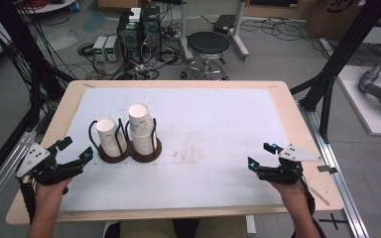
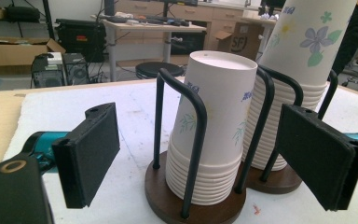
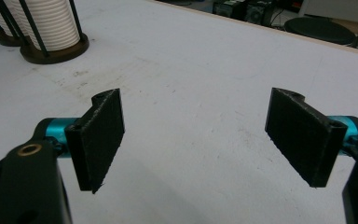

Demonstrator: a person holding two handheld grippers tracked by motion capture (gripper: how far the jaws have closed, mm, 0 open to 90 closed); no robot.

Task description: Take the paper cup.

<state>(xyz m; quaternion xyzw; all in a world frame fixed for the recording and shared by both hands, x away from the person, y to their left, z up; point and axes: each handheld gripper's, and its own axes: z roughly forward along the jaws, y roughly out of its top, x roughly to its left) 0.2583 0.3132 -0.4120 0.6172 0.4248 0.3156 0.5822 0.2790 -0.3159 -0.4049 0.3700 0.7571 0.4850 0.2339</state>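
Paper cups still sit stacked upside down in both wire holders, the shorter stack nearest the left tongs, so nothing is taken yet; left and right tongs stand apart, empty.

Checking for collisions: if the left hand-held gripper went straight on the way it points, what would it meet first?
Probably the nearer cup stack in its wire holder; the left hand-held gripper, open, points straight at it.

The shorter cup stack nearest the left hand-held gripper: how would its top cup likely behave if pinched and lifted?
The shorter cup stack looks like thin paper, so its top cup would probably be light and dent under a hard squeeze. The cups nest tightly, so several might lift together. The wire holder around it, on a wooden base, should resist tipping.
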